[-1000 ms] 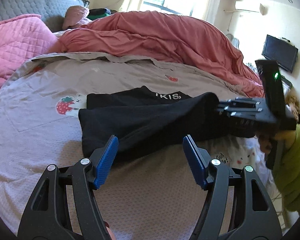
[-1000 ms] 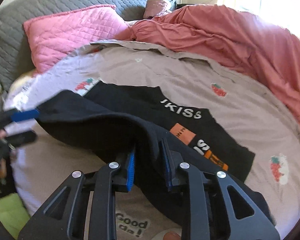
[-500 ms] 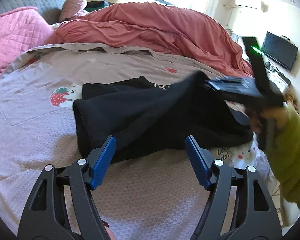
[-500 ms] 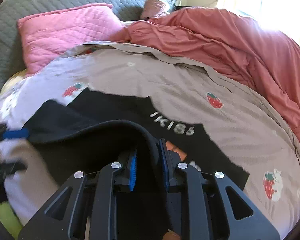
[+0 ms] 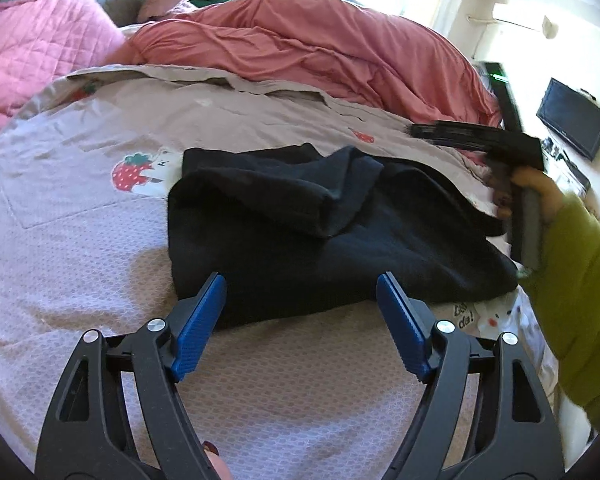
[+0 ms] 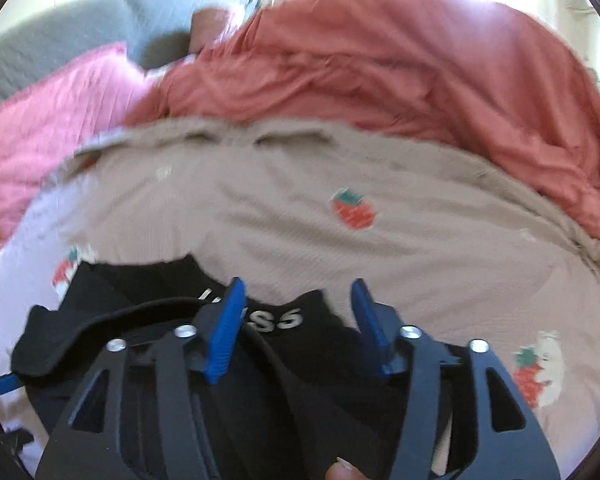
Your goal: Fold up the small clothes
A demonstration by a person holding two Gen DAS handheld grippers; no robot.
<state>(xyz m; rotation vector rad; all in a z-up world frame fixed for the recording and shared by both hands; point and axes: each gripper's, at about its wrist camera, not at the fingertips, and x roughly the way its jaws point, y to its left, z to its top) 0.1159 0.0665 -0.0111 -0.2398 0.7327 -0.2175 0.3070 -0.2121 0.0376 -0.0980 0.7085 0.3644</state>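
Item: black garment (image 5: 300, 236), on bed (image 5: 80, 240). R tongs (image 6: 298, 328) now gaping wide, having just released folded flap; L tongs (image 5: 300, 312) gaping wide, idling nr garment's hem. Fold progressing.

Bright window glare, right view motion-blurred

Left wrist view: low over the bed (image 5: 80, 240), facing across the black garment (image 5: 300, 240) toward the red duvet (image 5: 320, 52) and window. Right wrist view: blurred, closer above the same garment (image 6: 140, 292), facing the same duvet (image 6: 380, 60) and pink pillow (image 6: 52, 120).
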